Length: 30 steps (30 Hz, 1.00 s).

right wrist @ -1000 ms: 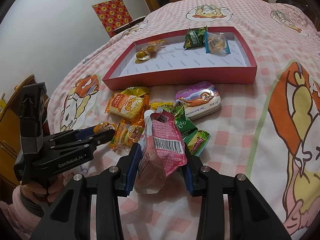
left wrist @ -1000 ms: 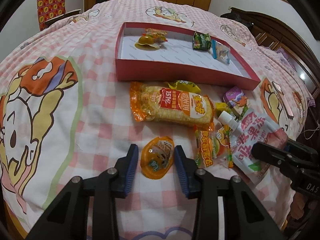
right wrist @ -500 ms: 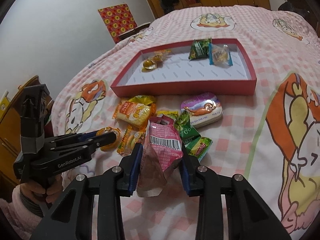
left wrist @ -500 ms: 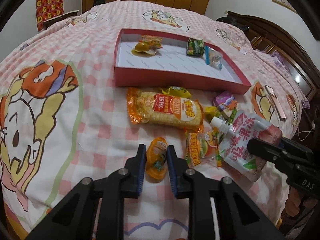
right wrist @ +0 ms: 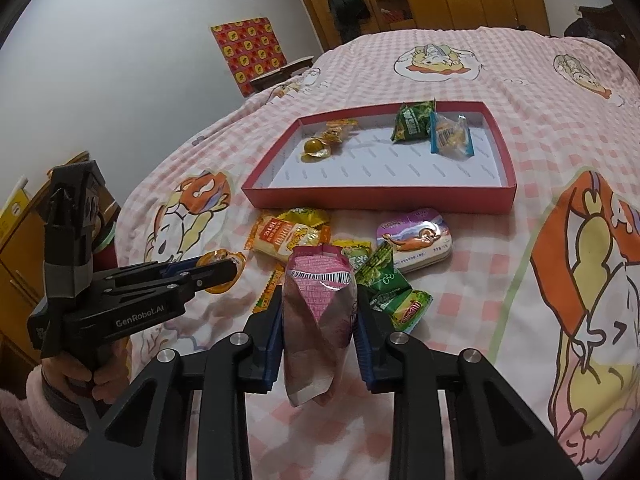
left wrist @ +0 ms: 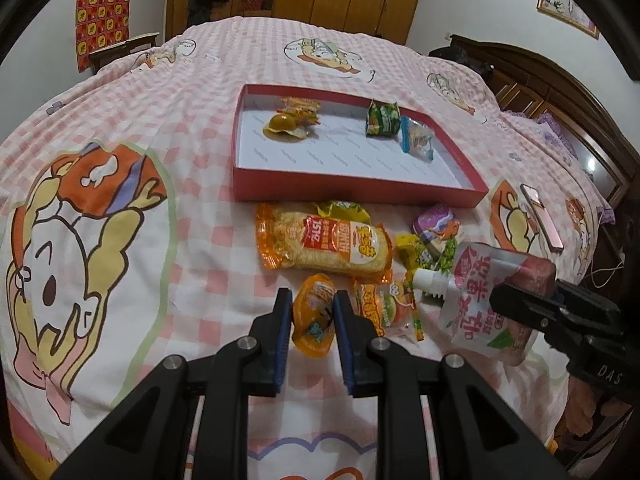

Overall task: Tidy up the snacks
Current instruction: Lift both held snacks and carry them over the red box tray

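Note:
My left gripper [left wrist: 309, 312] is shut on an orange jelly cup [left wrist: 314, 316], lifted off the pink checked bedspread. My right gripper [right wrist: 318, 308] is shut on a pink spouted jelly pouch [right wrist: 320, 308]; in the left wrist view that pouch [left wrist: 480, 296] hangs at the right. Ahead lies a red tray [left wrist: 356, 188] with a white floor, holding a yellow jelly cup [left wrist: 282, 125], a green packet [left wrist: 382, 119] and a blue-edged packet [left wrist: 418, 142]. Loose snacks lie before the tray: an orange noodle bag [left wrist: 324, 246], a purple tin [right wrist: 414, 238], green packets [right wrist: 392, 288].
A pink phone [left wrist: 542, 216] lies on the bed to the right of the tray. A dark wooden headboard [left wrist: 560, 92] runs along the right side. A person's hand in a pink sleeve [right wrist: 32, 412] holds the left gripper. Wardrobes stand beyond the bed.
My left gripper closed on the orange jelly cup and raised it. The right gripper lifted with the pink pouch held in it. Both views rose above the bed.

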### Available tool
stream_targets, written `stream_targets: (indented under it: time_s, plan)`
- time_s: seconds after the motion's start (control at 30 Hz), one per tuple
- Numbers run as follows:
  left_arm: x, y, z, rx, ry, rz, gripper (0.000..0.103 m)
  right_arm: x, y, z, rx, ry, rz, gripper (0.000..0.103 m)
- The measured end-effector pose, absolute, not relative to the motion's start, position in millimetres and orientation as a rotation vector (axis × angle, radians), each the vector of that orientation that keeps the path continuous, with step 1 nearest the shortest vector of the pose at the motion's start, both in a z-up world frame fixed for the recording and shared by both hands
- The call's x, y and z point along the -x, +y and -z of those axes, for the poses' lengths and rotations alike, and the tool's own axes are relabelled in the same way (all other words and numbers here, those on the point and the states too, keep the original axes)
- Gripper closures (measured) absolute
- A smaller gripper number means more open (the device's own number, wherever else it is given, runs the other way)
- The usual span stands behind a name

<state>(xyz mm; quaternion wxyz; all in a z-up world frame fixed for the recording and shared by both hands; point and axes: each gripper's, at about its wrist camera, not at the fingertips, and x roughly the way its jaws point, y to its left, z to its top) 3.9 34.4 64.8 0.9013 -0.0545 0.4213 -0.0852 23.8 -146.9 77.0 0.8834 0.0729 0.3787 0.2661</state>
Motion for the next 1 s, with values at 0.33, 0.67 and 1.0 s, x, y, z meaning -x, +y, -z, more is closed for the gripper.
stream_targets:
  time_s: [0.33,0.67,1.0]
  plan:
    - [-7,39,-83,0.122,0.832,0.172,0.081,-25,-153,-95,-0.145,0.739,-0.55,0.072]
    - [-30,41,-100,0.112,0.791,0.163,0.081,-44,-163,-115,-0.106,0.691,-0.499,0.072]
    - [-67,38,-115,0.088,0.756,0.149,0.081,-78,-171,-138,-0.091,0.619,-0.449,0.072]
